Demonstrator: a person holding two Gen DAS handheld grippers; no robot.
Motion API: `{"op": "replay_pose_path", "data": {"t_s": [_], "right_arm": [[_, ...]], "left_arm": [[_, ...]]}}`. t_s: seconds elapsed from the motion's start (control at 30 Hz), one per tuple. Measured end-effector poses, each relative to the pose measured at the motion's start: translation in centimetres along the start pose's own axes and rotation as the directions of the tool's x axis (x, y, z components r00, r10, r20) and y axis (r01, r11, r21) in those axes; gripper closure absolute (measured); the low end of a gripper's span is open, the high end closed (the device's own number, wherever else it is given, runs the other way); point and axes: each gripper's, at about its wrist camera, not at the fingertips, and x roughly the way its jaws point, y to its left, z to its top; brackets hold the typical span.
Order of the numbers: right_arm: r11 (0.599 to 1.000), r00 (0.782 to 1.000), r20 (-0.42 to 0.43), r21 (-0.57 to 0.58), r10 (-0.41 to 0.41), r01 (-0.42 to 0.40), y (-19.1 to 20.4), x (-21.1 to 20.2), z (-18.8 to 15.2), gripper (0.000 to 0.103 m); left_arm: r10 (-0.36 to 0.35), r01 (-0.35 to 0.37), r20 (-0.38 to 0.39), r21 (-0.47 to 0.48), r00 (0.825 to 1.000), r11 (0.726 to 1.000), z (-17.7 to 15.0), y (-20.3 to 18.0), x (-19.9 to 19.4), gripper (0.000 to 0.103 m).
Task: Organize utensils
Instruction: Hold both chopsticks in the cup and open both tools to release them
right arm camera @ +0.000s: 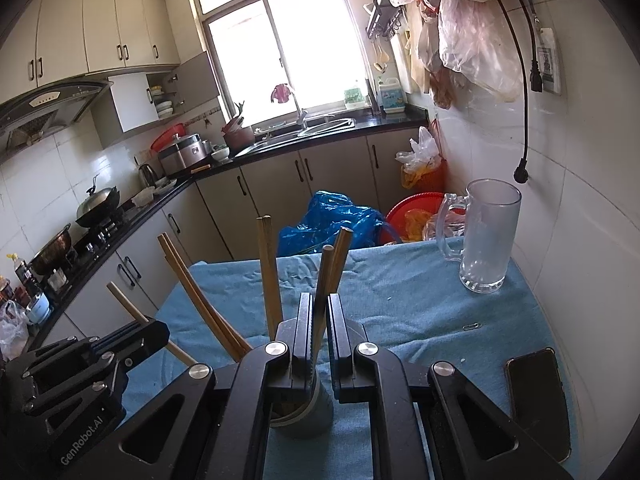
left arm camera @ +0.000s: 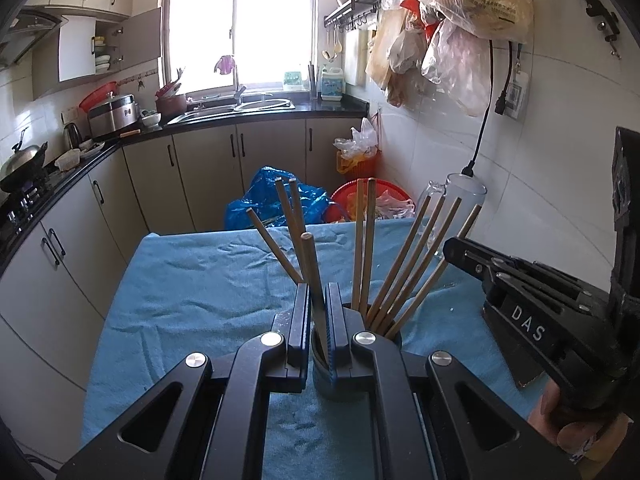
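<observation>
1. Chopsticks (left arm camera: 404,264) stood fanned in a grey cup (left arm camera: 320,372) on the blue towel (left arm camera: 192,296).
2. Left gripper (left arm camera: 319,308) clamped one chopstick (left arm camera: 314,276) above the cup.
3. Right gripper (right arm camera: 319,320) pinched another chopstick (right arm camera: 322,280) there.

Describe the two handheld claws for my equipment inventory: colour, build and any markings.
Both are matte black, angular frames with triangular cut-outs and round silver pivot bolts. The left claw has flat dark fingers, one faced with a ridged blue pad. The right claw matches it. White lettering marks the bodies: "DAS" on the right one, "GenRobot.AI" on the left. No cables or sleeves show.
</observation>
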Motion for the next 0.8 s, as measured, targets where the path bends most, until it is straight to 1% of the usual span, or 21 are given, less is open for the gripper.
{"op": "replay_pose_path", "data": {"t_s": [0.1,0.37,0.5,0.57,0.63,0.73,0.8], "right_arm": [[1.000,1.000,-0.002,0.001,0.001,-0.001,-0.02,0.14,0.04,0.095],[1.000,1.000,0.000,-0.002,0.003,-0.003,-0.12,0.09,0.02,0.095],[1.000,1.000,0.017,-0.001,0.003,-0.003,-0.21,-0.18,0.13,0.095],[1.000,1.000,0.021,-0.005,0.002,-0.002,-0.16,-0.24,0.14,0.095],[1.000,1.000,0.012,-0.010,0.001,-0.001,-0.14,0.07,0.09,0.095],[1.000,1.000,0.001,-0.007,0.002,-0.002,-0.17,0.37,-0.24,0.095],[1.000,1.000,0.002,-0.011,-0.001,0.001,-0.19,0.38,-0.32,0.095]], "left_arm": [[0.005,-0.005,0.003,0.003,1.000,1.000,0.05,-0.03,0.18,0.096],[-0.007,0.007,-0.010,-0.019,1.000,1.000,0.17,0.31,0.24,0.096],[-0.009,0.009,0.010,-0.027,1.000,1.000,0.30,0.51,-0.50,0.096],[-0.001,0.001,0.017,-0.012,1.000,1.000,0.37,0.28,-0.56,0.096],[0.007,-0.007,0.008,0.003,1.000,1.000,0.25,0.00,-0.29,0.096],[0.003,-0.003,-0.014,-0.004,1.000,1.000,-0.10,-0.02,0.20,0.096],[0.007,-0.007,-0.007,-0.003,1.000,1.000,-0.18,-0.02,0.17,0.096]]}}
